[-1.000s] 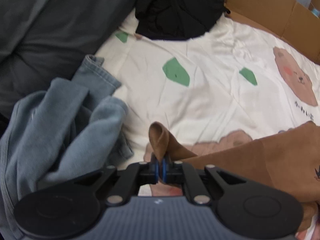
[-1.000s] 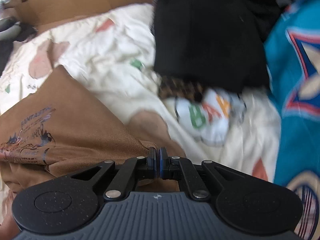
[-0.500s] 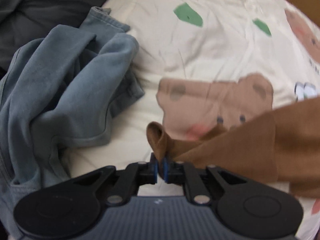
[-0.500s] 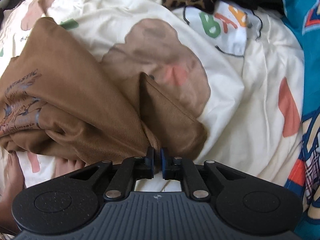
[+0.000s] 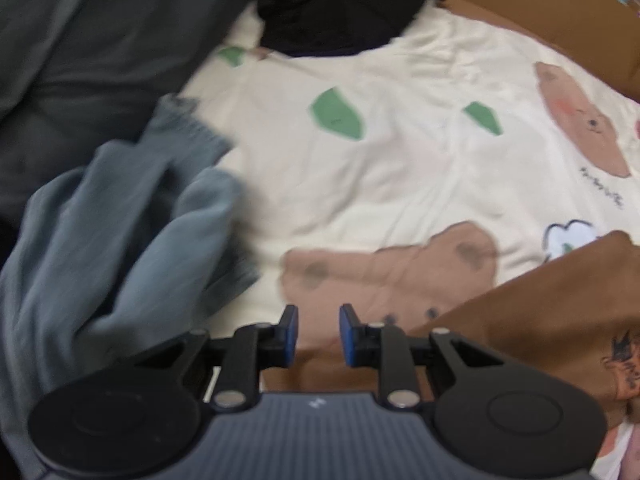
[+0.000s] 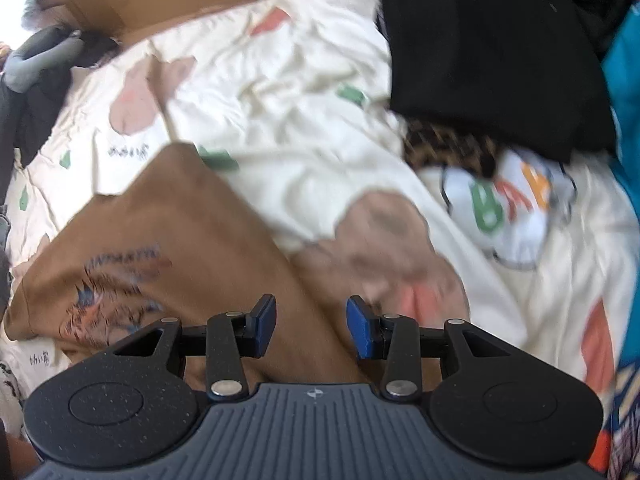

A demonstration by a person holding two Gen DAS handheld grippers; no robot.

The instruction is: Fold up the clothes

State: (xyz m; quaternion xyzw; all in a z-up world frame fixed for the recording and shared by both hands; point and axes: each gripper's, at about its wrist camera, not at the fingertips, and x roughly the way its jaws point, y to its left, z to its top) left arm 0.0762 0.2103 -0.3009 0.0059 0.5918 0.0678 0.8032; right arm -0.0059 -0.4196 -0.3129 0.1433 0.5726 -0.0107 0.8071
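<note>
Brown shirt (image 6: 168, 240) released; both tools (image 5: 318, 334) (image 6: 311, 330) just opened.

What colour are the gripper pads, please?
Blue pads, clearest in the right wrist view.

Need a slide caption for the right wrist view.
Right gripper open above the brown shirt lying on the bear-print sheet.

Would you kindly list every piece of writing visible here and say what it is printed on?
"BA", big green and orange letters, the rest hidden: white garment.
Arched lettering above the graphic: brown T-shirt, too blurred to read.
Small dark script beside a bear: cream bear-print bedsheet, too small to read.
</note>
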